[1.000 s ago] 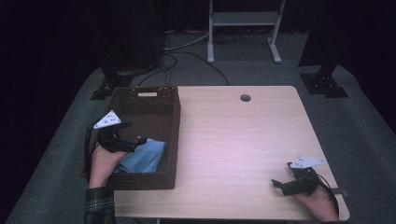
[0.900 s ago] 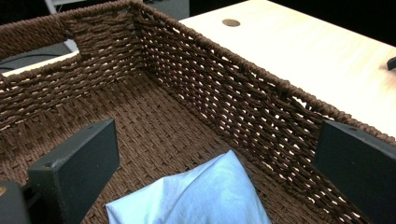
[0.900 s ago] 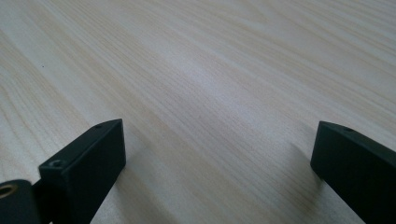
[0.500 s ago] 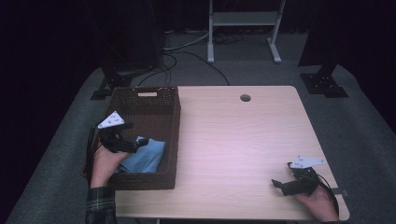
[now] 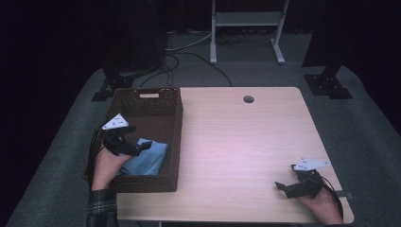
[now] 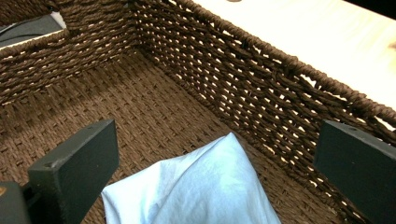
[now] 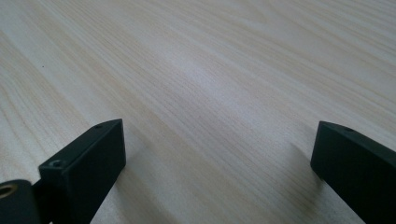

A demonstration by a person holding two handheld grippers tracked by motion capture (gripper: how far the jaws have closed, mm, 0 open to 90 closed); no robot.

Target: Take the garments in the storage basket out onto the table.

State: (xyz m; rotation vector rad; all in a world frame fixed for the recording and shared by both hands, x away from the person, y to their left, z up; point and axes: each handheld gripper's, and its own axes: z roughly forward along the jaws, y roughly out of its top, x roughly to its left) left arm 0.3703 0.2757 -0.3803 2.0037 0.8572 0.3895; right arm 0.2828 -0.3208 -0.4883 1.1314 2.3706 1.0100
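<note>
The worktop (image 5: 246, 142) fills the middle of the high view, a pale wooden surface with a small round hole (image 5: 248, 99) near its upper edge. On its left part stands the basket (image 5: 172, 142), dark brown and woven, long from the upper to the lower side of the frame; in the left tool view its inner wall (image 6: 261, 93) runs from the upper middle to the right edge, and its woven floor covers the left half. Inside the basket, at its lower end in the high view, lies the cloth (image 5: 149, 158), light blue and crumpled; in the left tool view the cloth (image 6: 205, 191) sits at the lower centre, on the basket floor and just beside the wall. The left tool (image 5: 137, 147) is at the left of the high view, held by a hand with a plaid sleeve, and it reaches over the basket rim just above the cloth. In its own view the left tool (image 6: 219, 172) has the jaws wide apart, one on each side of the cloth, and I cannot tell if they touch it; they hold nothing. The right tool (image 5: 283, 187) is at the lower right of the high view, low over the worktop and well apart from the basket. In its own view the right tool (image 7: 217, 163) is also wide open and empty, with only bare wood between the jaws.
</note>
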